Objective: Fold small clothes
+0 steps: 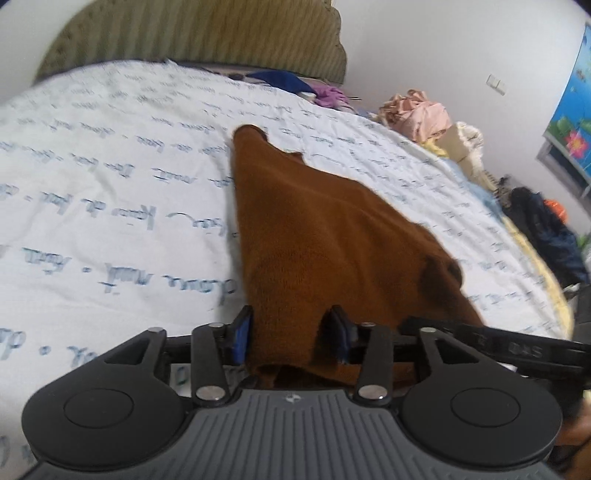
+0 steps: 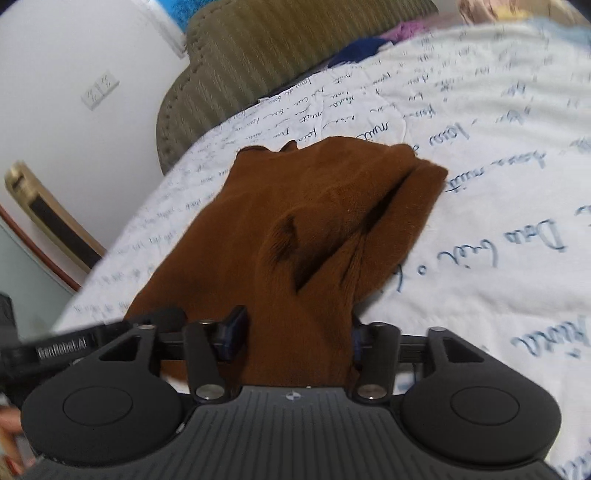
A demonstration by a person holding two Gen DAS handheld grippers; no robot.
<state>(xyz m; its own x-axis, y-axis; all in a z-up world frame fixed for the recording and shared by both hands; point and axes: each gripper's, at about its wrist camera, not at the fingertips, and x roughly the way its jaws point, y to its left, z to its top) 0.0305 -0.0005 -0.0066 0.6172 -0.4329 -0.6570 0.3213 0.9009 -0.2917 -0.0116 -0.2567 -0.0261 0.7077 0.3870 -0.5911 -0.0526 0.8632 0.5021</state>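
Note:
A small brown knitted garment (image 1: 314, 236) lies stretched over the white bedsheet with blue script (image 1: 110, 166). My left gripper (image 1: 291, 336) is shut on its near edge, cloth bunched between the blue-padded fingers (image 1: 240, 332). In the right wrist view the same brown garment (image 2: 314, 206) runs away from me with folds and a creased far end. My right gripper (image 2: 299, 332) is shut on another part of its near edge; the right finger is mostly hidden by cloth. The other gripper's black arm shows at the side of each view.
An olive ribbed headboard (image 1: 203, 33) stands at the far end of the bed. Blue and purple clothes (image 1: 295, 83) lie near it. A pink and cream clothes pile (image 1: 424, 110) and dark items (image 1: 543, 229) sit beside the bed's right edge. White walls surround.

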